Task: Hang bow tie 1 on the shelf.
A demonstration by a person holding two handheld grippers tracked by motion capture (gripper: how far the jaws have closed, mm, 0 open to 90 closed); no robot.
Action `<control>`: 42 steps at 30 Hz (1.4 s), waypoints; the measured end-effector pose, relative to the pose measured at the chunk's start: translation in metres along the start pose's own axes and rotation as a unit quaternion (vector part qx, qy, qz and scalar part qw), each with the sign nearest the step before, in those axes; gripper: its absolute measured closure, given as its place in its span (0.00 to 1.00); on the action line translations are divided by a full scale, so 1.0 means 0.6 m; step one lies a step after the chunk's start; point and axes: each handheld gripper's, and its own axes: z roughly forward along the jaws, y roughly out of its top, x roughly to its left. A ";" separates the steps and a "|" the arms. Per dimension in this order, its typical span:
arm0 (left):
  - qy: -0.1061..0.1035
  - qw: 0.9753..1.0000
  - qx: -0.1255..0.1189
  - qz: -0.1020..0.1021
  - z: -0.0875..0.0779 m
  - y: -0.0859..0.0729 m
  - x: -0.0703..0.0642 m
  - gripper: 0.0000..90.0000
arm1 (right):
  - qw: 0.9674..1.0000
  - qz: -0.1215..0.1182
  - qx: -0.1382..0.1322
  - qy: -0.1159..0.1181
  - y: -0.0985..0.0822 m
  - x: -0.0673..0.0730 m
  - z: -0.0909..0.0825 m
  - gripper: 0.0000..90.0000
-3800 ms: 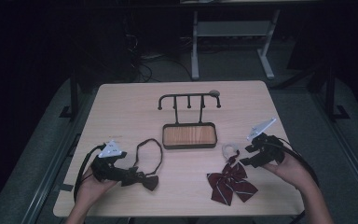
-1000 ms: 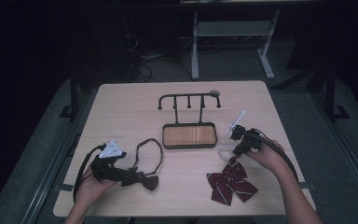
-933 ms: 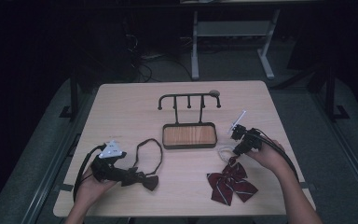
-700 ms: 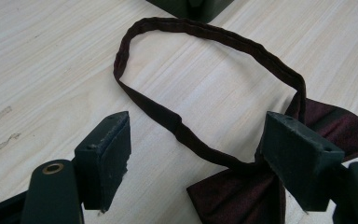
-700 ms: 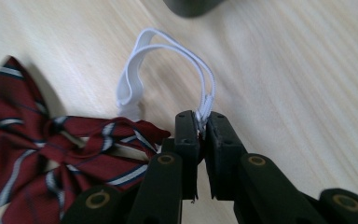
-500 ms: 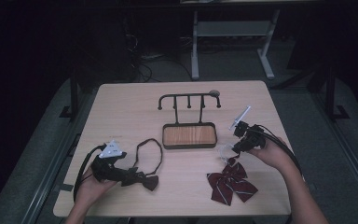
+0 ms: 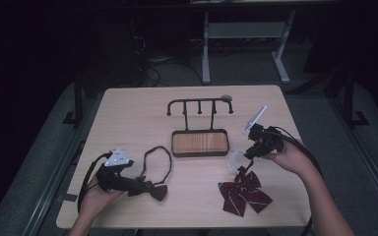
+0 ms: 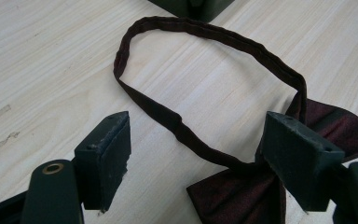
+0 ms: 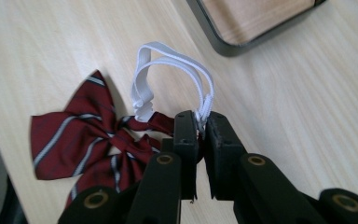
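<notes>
- The left gripper [image 7: 128, 183] is seen at the lower left of the high view, with its jaws spread wide and nothing held between them.
- The dark bow tie [image 8: 242, 196] lies flat on the table [image 7: 128, 118]. In the left gripper view, its knot sits between the jaws, just beside the right one.
- Its neck strap [image 8: 182, 126] forms a loop toward the upper middle of that view. It is judged light, limp and non-fragile; the knot or the strap beside it is the soundest place to grasp.
- The striped bow tie [image 7: 243, 192] lies at the lower right of the high view.
- The right gripper [image 9: 201, 122] is clenched on the white elastic band [image 9: 168, 60] of this tie, pinched at the band's near end.
- The band is judged thin, stretchy and prone to slip; a grip near its clasp is advised.
- The rack with pegs [image 7: 199, 105] stands on a tray [image 7: 199, 143] at the upper middle, well apart from both ties.
</notes>
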 end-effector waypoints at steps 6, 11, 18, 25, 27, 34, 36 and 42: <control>0.000 1.000 -0.002 -0.002 0.000 0.000 0.000 0.27 | 1.000 -0.013 -0.006 0.007 0.010 0.008 -0.023 0.92; -0.001 1.000 -0.003 -0.002 0.000 -0.001 0.000 0.27 | 1.000 -0.021 -0.007 0.008 0.017 0.013 -0.040 0.92; 0.000 1.000 -0.004 -0.002 0.001 -0.001 0.000 0.27 | 1.000 -0.026 -0.012 0.003 0.025 0.016 -0.063 0.92; 0.000 1.000 -0.004 0.000 0.000 0.000 0.001 0.27 | 0.999 -0.033 -0.014 -0.004 0.036 0.020 -0.084 0.92; 0.001 1.000 -0.004 0.000 0.000 0.000 0.000 0.27 | 0.999 -0.032 -0.013 -0.005 0.040 0.020 -0.088 0.92; 0.001 1.000 -0.005 0.000 -0.001 0.000 0.000 0.27 | 0.999 -0.038 -0.013 -0.006 0.054 0.020 -0.099 0.92; 0.001 1.000 -0.005 0.000 -0.001 0.000 0.000 0.27 | 0.999 -0.040 -0.013 -0.008 0.058 0.021 -0.103 0.92; 0.001 1.000 -0.005 0.000 -0.001 0.000 0.000 0.27 | 0.999 -0.045 -0.014 -0.012 0.068 0.020 -0.111 0.93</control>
